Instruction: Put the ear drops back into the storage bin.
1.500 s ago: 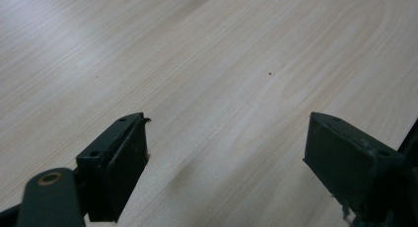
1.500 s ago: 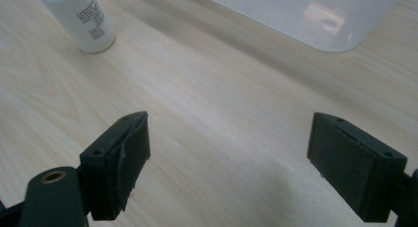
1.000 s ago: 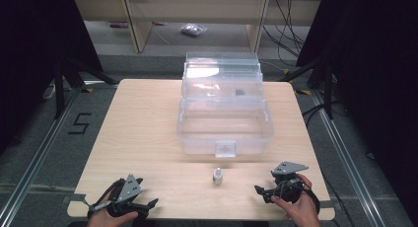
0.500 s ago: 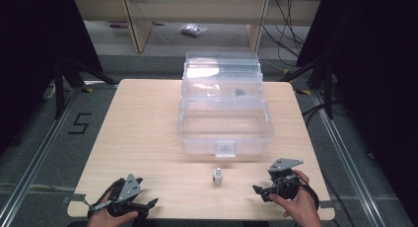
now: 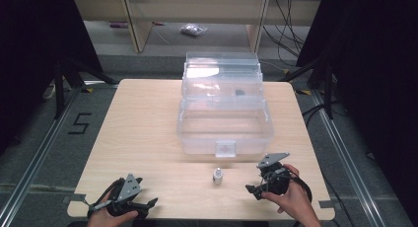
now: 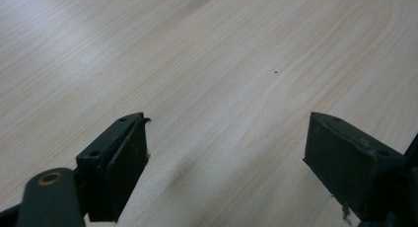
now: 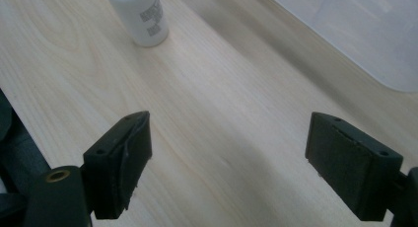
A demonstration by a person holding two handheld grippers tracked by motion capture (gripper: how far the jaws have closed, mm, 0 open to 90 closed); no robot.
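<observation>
Resting spot: both tools sit low at the near edge of the wooden bench [image 5: 143,123], each held in a hand.
Left tool: the left tool [image 5: 148,204] is at about 7 o'clock on the bench in the high view. Its jaws are wide apart with nothing between them. In the left gripper view the left tool [image 6: 226,153] has bare wood under it.
Right tool: the right tool [image 5: 252,190] is at about 5 o'clock on the bench. Its jaws are wide apart too, and they grip nothing. In the right gripper view the right tool [image 7: 229,158] looks over bare wood.
Small bottle: a little white bottle [image 5: 217,176] stands upright near 6 o'clock, between the two tools and nearer the right one. In the right gripper view the bottle [image 7: 140,15] is off toward 11 o'clock, apart from the jaws, and it has small print on its side that is too small to read.
Clear box: a big see-through plastic box [image 5: 224,113] sits in the middle of the bench, toward 12 o'clock from the bottle. Its lid part is tipped back. A corner of the box [image 7: 360,29] shows at 1 o'clock in the right gripper view.
Floor: a small bag [image 5: 193,30] lies on the floor past the far side of the bench.
</observation>
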